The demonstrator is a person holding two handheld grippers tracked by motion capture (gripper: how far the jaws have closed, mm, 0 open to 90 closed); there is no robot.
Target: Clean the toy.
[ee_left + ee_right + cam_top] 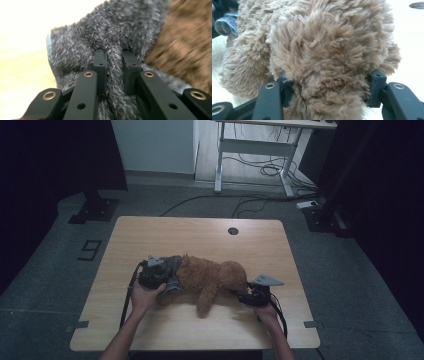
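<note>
1. A brown plush toy [212, 277] lies on its side near the middle of the light wooden surface [200, 237], closer to the person's edge than to the far edge.
2. A grey fleecy garment [172, 270] sits over the toy's left end in the high view, touching the brown fur. The left gripper view shows a pale blue lining along its edge.
3. The left gripper [157, 272] is at that garment, held in the person's left hand [142, 296]. In the left gripper view its jaws are pressed almost together and pinch a ridge of the grey fabric [113, 72] between the pads [100, 65].
4. The right gripper [245, 296] is at the toy's opposite end, held in the person's right hand [267, 312]. The grey three-cornered plate [266, 281] sits on top of it.
5. In the right gripper view the jaws stand part-way spread, one on each side of a rounded brown furry mass [329, 62]. The fur bulges over both pads, so the grip reads as a clamp on the toy.
6. One of the toy's limbs [206, 299] hangs toward the person, between the two hands.
7. The surface has a round cable hole [233, 231] near its far edge, well apart from the toy.
</note>
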